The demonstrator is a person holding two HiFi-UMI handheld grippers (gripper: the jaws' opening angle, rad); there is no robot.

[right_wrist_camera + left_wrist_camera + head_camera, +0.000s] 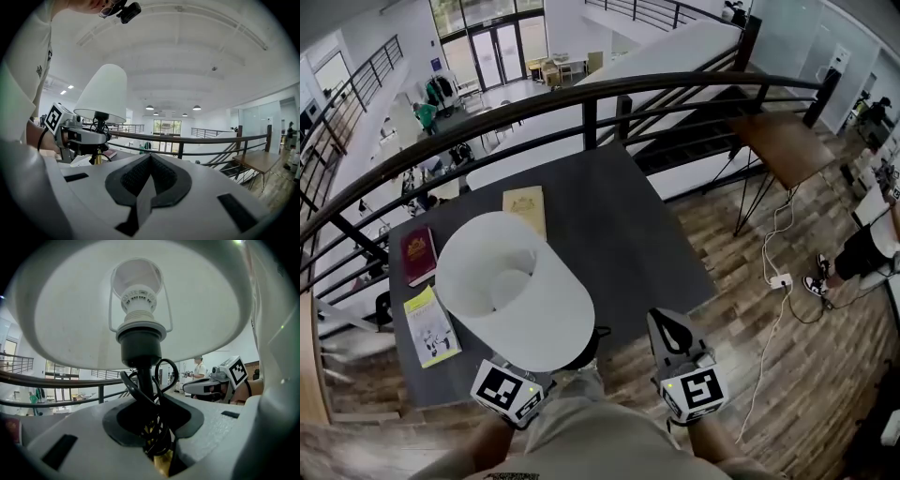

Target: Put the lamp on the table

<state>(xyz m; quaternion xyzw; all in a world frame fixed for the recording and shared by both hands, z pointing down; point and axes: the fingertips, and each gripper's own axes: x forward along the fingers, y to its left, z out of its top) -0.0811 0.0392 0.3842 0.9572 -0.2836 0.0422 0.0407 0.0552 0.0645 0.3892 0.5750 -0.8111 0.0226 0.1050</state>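
Closest to us, low in the head view, are the marker cubes of our two grippers, with the lamp rising from the left one. Its shade is plain white and tapered, narrow at the top and wide at the bottom, and the top is open. From below we see a white socket hung in a thin wire frame, then a black collar and a slim black stem. A black cord is looped loosely round the stem, and a brass-coloured part shows lower down.

Our left gripper is clamped on the stem. Its jaws stand partly apart, with the stem and the cord loops caught between the dark pads. The lamp stands upright in this grip.

Our right gripper has its jaws brought together with nothing between them. It points out level, just beside the left gripper and apart from the lamp.

In the head view the shade covers the near left part of the dark table. It hides the base, so we cannot tell whether the lamp touches the tabletop. Three books lie on the table around the shade: a maroon book and a yellow booklet to its left, and a tan book just beyond it.
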